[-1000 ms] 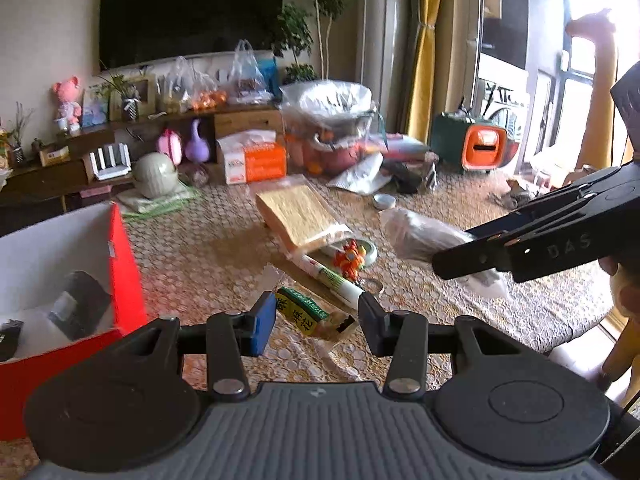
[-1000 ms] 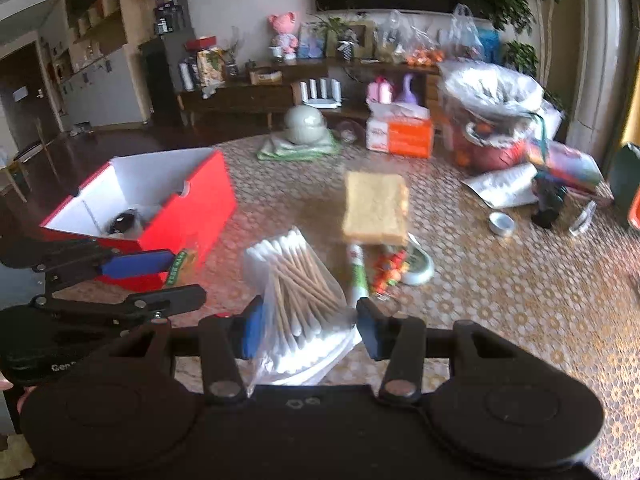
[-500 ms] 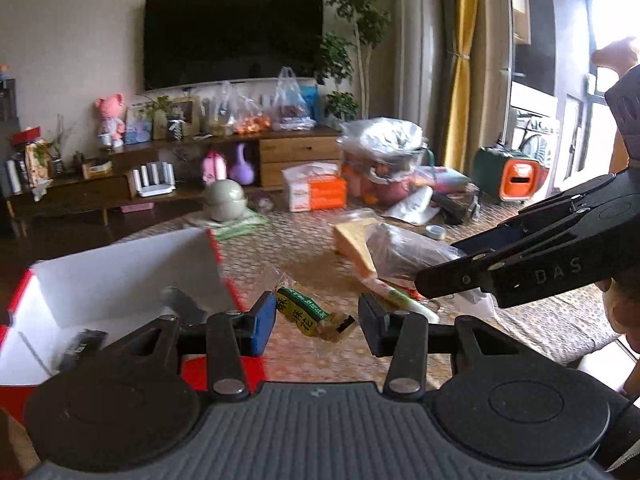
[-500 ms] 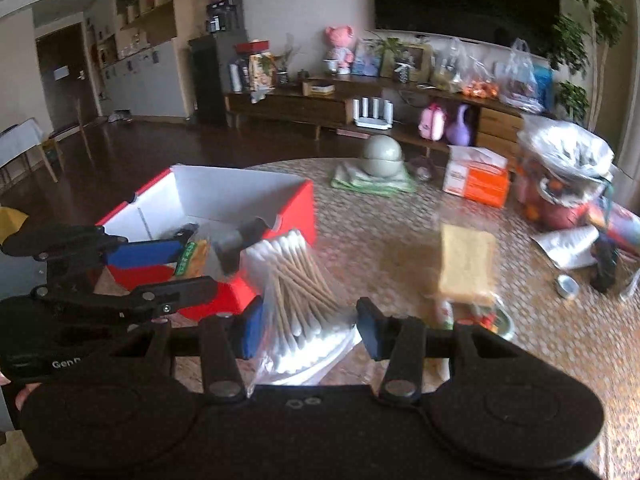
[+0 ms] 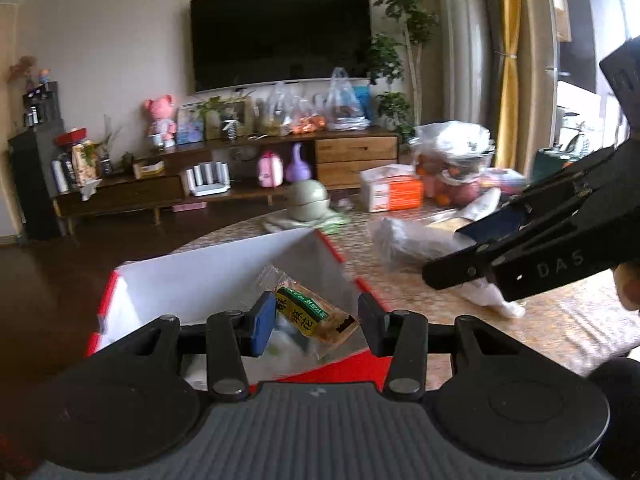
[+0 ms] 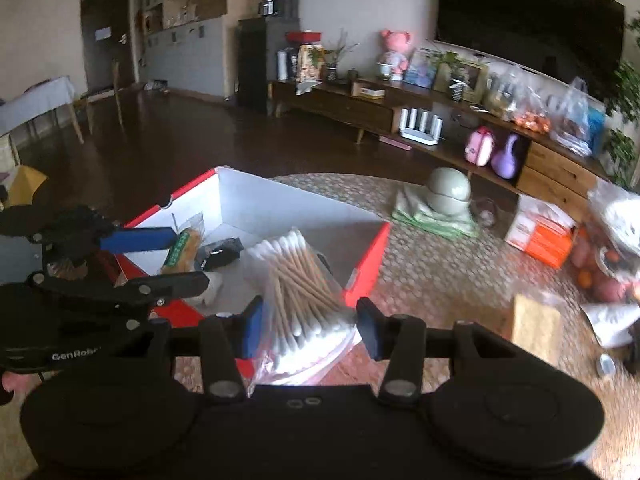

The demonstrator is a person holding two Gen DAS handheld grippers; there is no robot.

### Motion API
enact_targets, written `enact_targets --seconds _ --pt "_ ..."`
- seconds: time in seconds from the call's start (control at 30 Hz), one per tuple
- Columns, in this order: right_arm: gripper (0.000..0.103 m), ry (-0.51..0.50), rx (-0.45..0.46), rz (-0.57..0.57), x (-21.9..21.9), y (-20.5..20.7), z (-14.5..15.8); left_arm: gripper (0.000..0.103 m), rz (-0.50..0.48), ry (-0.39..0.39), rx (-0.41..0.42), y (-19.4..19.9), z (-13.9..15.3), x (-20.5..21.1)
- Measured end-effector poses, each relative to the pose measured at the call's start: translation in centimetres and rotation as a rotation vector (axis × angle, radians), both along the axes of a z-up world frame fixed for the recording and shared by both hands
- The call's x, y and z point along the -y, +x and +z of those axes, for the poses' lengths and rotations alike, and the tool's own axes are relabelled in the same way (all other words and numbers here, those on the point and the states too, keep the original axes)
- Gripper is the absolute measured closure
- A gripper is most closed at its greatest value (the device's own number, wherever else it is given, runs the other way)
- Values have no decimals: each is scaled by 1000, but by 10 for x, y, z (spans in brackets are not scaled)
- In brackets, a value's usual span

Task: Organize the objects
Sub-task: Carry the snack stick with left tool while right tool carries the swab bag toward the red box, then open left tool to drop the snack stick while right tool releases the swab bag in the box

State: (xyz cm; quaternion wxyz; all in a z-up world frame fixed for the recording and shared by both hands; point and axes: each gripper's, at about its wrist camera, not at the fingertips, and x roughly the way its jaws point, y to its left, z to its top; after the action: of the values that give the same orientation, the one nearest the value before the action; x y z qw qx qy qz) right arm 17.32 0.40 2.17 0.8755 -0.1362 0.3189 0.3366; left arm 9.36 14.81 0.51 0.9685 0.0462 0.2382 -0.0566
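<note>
Both tools have swung away from the cluttered middle of the worktop and now hang over the red box at its left edge.

Left wrist view: the left tool [image 5: 316, 322] is clamped narrow on a green-labelled snack packet [image 5: 314, 316], which hangs over the white inside of the red box [image 5: 224, 268]. The right tool [image 5: 476, 254] comes in from the right with a clear bag in its grip.

Right wrist view: the right tool [image 6: 308, 326] is closed on a bag of cotton swabs [image 6: 300, 288], above the box's near corner. A dark item [image 6: 222, 252] already lies inside the box.

Judging by this, both loads are ready to drop; the yellow sponge [image 6: 534, 322], orange carton [image 6: 540, 232] and other bits near the worktop's far and right edges are still unsorted.
</note>
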Motion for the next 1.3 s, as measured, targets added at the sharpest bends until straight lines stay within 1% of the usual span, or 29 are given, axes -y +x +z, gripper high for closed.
enact_targets --seconds 0.13,0.3,0.5,0.63,0.87,1.03,1.2,1.3 --pt "55 -53 5 38 -26 13 -9 59 40 33 -17 10 -4 -21" --pt "55 -100 6 52 -55 28 -21 59 95 67 -57 32 -11 -49" --pt "55 -165 9 65 -87 43 -41 59 142 85 -125 63 -23 -74" --pt "55 -192 -2 75 -102 53 -55 59 151 103 -169 80 -33 -84" --pt "55 -230 -47 91 -115 64 -78 59 157 117 -220 103 -47 -92" --pt "54 -233 -70 116 -119 64 -85 59 173 90 -305 124 -58 -98" --pt "53 -218 -92 115 -121 64 -86 58 173 75 -404 141 -69 -99" --pt "51 -214 -94 114 -121 65 -87 58 167 89 -438 147 -75 -96"
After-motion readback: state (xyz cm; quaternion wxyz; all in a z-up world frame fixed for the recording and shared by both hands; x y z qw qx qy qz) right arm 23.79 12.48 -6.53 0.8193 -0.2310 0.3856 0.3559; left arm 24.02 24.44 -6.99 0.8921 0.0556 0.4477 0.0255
